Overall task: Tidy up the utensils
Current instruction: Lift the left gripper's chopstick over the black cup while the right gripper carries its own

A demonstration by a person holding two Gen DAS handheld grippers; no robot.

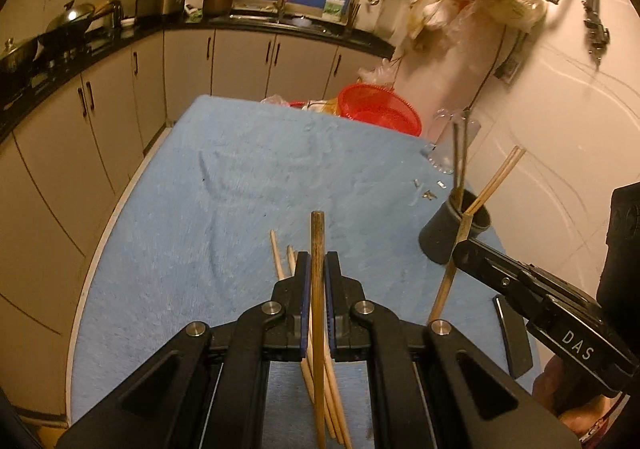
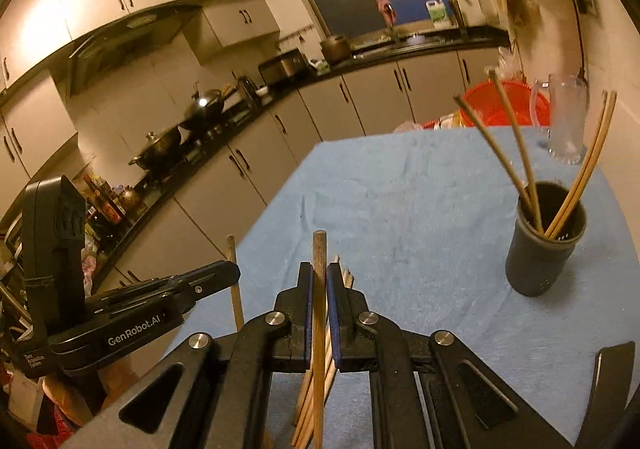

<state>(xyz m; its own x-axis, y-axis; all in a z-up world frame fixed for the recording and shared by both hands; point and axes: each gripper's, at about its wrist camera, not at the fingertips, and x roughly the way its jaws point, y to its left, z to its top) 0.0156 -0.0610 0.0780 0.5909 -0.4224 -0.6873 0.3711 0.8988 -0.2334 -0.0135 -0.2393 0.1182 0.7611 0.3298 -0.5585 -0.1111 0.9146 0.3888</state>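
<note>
- Left gripper [image 1: 318, 273]: black jaws with blue pads clenched on one brown wooden chopstick [image 1: 318, 289], which stands nearly upright between the pads, its blunt end above the fingertips.
- Right gripper [image 2: 319, 281]: jaws likewise clamped on a second brown wooden chopstick [image 2: 319, 297], held upright.
- Pose: both tools are raised above the table and tilted downward; in the left wrist view the right gripper enters from the lower right, near the cup.
- Loose pale wooden chopsticks [image 1: 280, 261] lie on the light blue cloth-covered table [image 1: 220, 189], below the left jaws.
- Dark grey cylindrical cup [image 2: 544, 241]: stands upright on the cloth to the right and holds several chopsticks leaning outward.
- Clear glass mug [image 2: 564, 121] stands beyond the cup; red plastic basket [image 2: 500, 105] at the table's far edge.
</note>
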